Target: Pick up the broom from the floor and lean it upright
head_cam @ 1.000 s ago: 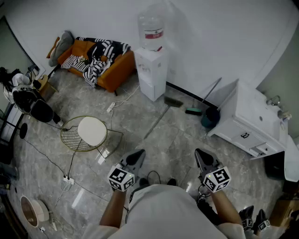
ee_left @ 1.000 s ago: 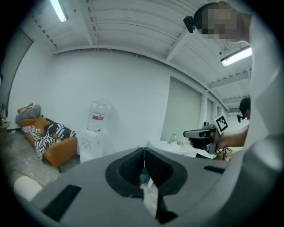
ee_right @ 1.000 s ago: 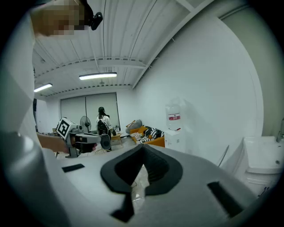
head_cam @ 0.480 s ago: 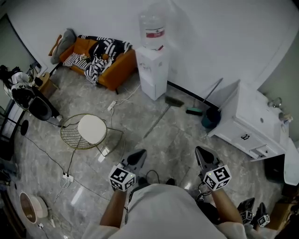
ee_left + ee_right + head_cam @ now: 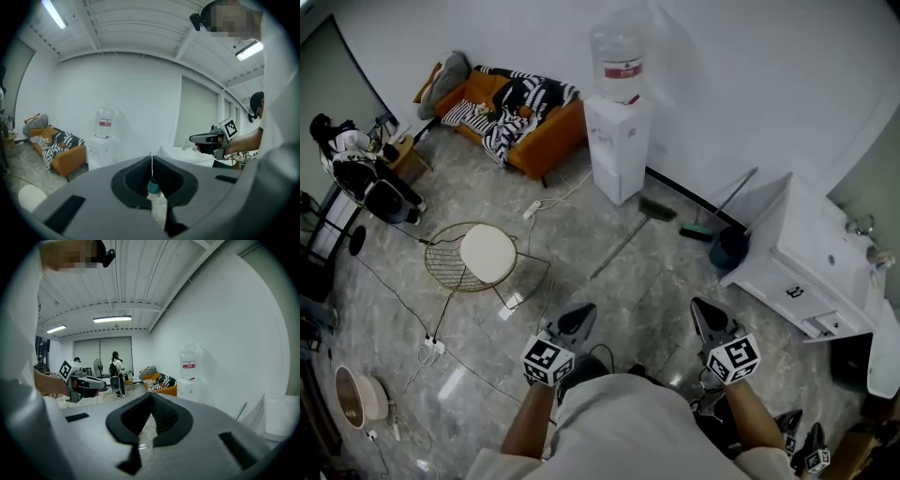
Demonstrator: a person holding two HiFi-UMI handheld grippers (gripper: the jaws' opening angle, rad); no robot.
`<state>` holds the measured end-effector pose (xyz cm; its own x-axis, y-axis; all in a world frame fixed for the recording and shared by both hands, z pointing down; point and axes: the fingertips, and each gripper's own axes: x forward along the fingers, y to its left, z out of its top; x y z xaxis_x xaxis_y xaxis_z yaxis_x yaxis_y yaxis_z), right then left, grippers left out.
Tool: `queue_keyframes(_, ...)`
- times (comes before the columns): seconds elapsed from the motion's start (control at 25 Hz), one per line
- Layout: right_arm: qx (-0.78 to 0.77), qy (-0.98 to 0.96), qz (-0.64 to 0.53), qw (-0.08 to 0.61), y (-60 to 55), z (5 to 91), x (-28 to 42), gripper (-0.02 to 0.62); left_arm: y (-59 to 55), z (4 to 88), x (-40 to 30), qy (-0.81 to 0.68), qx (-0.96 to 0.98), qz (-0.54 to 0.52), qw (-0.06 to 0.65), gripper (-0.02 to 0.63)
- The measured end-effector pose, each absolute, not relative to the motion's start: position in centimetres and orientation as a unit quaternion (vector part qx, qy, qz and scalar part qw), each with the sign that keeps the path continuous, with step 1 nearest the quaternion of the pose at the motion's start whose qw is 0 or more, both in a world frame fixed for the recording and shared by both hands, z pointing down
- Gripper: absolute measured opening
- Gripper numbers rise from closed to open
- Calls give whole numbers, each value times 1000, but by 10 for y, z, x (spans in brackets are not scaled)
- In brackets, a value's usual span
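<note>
Head view | left gripper (image 5: 579,312), right gripper (image 5: 702,307) closed, empty | broom (image 5: 623,240) flat beside water dispenser (image 5: 617,155) | wire stool (image 5: 487,253) leftward

Right claw (image 5: 152,395) closed, empty; water dispenser (image 5: 186,383) beyond.

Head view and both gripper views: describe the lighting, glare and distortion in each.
Head view: wide-angle lens bows the white wall into a curve, and the glossy floor carries pale glare patches. Left gripper view: fisheye, black corners, ceiling strip light blown out. Right gripper view: same black rim, ceiling lights glaring.
</note>
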<state>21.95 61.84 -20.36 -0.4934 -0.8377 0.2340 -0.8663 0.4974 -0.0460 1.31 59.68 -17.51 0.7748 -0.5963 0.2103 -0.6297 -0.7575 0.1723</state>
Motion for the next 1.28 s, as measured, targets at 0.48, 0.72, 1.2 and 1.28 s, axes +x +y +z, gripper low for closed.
queue_keyframes(0.48, 490, -862, 96, 92, 563, -186, 223, -2, 530, -167, 13, -336, 932, 65, 120, 11)
queue_keyframes(0.72, 500, -854, 109, 95, 493, -183, 211, -2, 449, -156, 6, -314, 937, 76, 133, 11)
queue_keyframes(1.2, 540, -827, 131, 84, 380, -168, 155, -2, 325, -142, -49, -255, 955, 86, 122, 11)
queue_keyframes(1.28, 543, -824, 133, 89, 363, -164, 149, -2, 307, -136, -53, -244, 958, 88, 126, 9)
